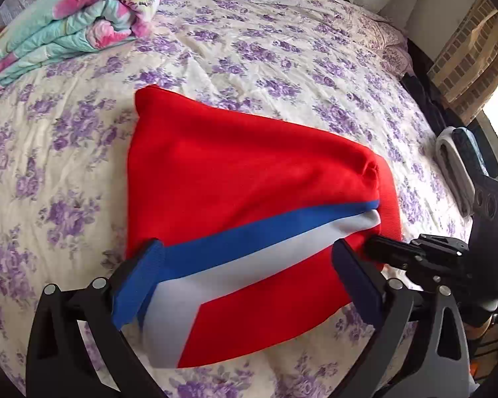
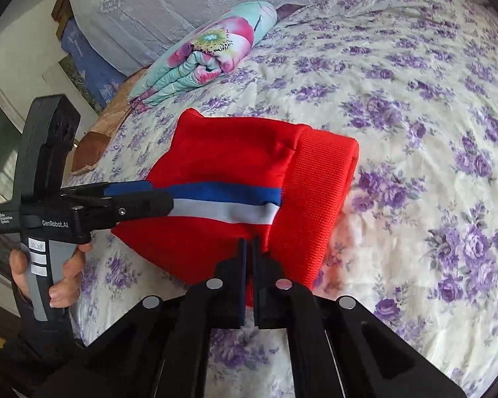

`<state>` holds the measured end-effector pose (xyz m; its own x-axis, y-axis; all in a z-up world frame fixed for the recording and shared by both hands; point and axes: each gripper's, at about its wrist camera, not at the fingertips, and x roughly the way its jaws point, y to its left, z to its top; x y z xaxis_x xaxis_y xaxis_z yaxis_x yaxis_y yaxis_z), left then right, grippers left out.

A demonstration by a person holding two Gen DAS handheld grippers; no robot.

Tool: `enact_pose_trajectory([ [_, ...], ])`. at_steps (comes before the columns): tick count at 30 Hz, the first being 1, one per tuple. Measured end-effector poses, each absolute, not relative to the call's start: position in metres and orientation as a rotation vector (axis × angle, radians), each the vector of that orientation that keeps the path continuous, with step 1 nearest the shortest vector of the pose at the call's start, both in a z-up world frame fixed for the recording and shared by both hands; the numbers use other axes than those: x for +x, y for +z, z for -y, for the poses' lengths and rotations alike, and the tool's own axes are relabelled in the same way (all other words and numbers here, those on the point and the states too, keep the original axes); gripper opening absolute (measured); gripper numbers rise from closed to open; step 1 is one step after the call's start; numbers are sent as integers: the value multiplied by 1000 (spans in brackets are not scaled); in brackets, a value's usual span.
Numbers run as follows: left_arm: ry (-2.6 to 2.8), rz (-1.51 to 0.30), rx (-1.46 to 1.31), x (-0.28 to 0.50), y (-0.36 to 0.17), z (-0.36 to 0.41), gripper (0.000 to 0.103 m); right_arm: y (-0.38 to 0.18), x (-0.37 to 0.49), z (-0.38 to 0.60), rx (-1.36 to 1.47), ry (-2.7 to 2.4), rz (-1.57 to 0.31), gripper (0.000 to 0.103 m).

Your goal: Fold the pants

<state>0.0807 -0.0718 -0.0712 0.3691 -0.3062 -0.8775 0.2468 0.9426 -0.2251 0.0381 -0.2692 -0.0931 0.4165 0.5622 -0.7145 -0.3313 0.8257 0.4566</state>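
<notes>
Red pants (image 1: 232,172) with a blue and white side stripe lie folded on the flowered bed sheet (image 1: 282,49). My left gripper (image 1: 247,245) is open wide, with one finger on either side of the striped near part of the pants and its pads clear of the cloth. In the right wrist view the left gripper (image 2: 169,199) reaches in from the left over the stripe. My right gripper (image 2: 249,240) is shut, its tips on the near edge of the pants (image 2: 232,152) beside the ribbed band (image 2: 315,192), with red cloth showing between the fingers. From the left wrist it shows as the right gripper (image 1: 370,245) at the ribbed band.
A folded turquoise and pink floral quilt (image 1: 83,23) (image 2: 209,49) lies at the far side of the bed. A grey and dark item (image 1: 455,165) sits at the bed's right edge. A person's hand (image 2: 63,265) holds the left gripper's handle. Lace-covered bedding (image 2: 182,0) is behind.
</notes>
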Motion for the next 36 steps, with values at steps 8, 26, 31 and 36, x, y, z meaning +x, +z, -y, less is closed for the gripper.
enact_pose_trajectory([
  [8, -115, -1052, 133, 78, -45, 45, 98, -62, 27, 296, 295, 504, -858, 83],
  [26, -146, -1105, 69, 91, -79, 43, 99, -102, 63, 297, 404, 443, -968, 83],
  [31, -167, -1134, 28, 95, -81, 39, 99, -111, 70, 293, 434, 470, -1003, 83],
  [36, -250, -1211, -69, 104, -87, 30, 98, -118, 77, 282, 490, 530, -1017, 83],
])
